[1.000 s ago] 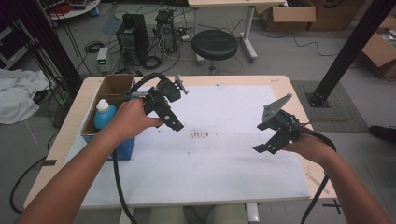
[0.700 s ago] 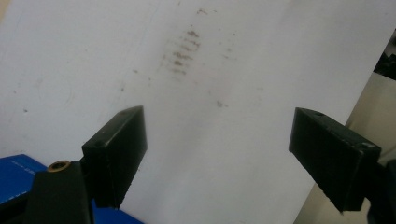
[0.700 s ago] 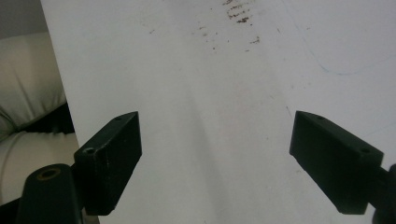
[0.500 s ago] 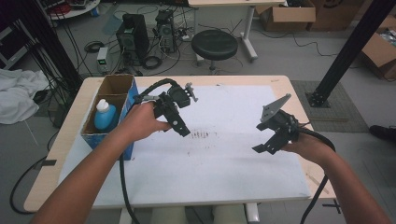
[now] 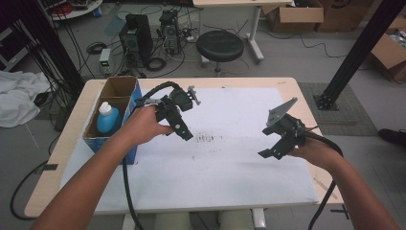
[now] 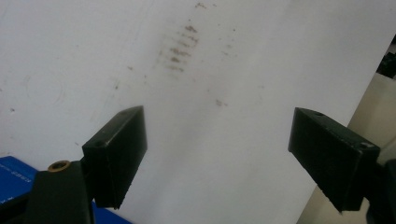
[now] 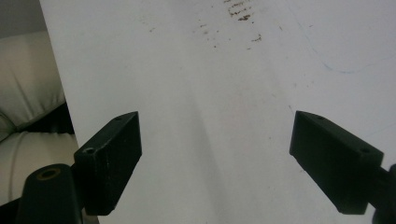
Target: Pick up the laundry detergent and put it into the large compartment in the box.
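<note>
A white sheet [image 5: 230, 163] covers most of the wooden table [image 5: 72, 143], with a patch of brown smudges [image 5: 206, 139] near its middle. My left gripper [image 5: 184, 133] hovers just left of those smudges, tilted down toward the sheet. In the left gripper view its jaws stand wide apart over the bare sheet, and the left gripper [image 6: 217, 140] is open and holds nothing; the smudges [image 6: 180, 49] lie ahead of it. At the sheet's right side my right gripper [image 5: 269, 152] is held low. The right gripper [image 7: 215, 140] is open and empty, with the smudges [image 7: 240, 11] far ahead.
A blue-sided cardboard box [image 5: 127, 88] stands at the table's left edge with a blue bottle [image 5: 107, 120] with a white cap in its near compartment. Its blue corner [image 6: 11, 179] shows beside the left jaw. A cream cushion [image 7: 23, 93] lies beyond the sheet's near edge.
My left gripper has moved right, away from the box and toward the smudges in the middle of the sheet. The right gripper has stayed put.
</note>
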The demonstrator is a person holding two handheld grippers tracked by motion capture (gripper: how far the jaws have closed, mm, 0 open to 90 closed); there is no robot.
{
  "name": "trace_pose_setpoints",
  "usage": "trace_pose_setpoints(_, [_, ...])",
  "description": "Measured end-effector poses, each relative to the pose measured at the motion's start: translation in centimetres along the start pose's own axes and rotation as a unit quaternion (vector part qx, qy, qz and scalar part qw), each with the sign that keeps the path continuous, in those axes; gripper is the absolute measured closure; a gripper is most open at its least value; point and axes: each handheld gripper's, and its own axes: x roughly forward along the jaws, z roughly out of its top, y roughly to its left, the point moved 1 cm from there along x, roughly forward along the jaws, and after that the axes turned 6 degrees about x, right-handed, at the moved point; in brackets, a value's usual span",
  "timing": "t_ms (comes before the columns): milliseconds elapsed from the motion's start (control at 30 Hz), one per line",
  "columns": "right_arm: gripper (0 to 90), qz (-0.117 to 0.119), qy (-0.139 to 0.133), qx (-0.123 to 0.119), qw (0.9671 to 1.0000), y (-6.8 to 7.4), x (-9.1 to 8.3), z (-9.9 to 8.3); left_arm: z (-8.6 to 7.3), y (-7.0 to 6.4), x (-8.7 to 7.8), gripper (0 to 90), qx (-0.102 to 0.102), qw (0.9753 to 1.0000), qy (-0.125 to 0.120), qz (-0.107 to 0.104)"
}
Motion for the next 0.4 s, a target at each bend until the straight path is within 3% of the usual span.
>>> trace_pose_setpoints(400, [16.5, -0.001, -0.002, 0.001, 1.0, -0.14, 0.15, 0.1, -0.3, 0.19, -0.31, 20.3, -0.002, 1.0, -0.003, 0.001])
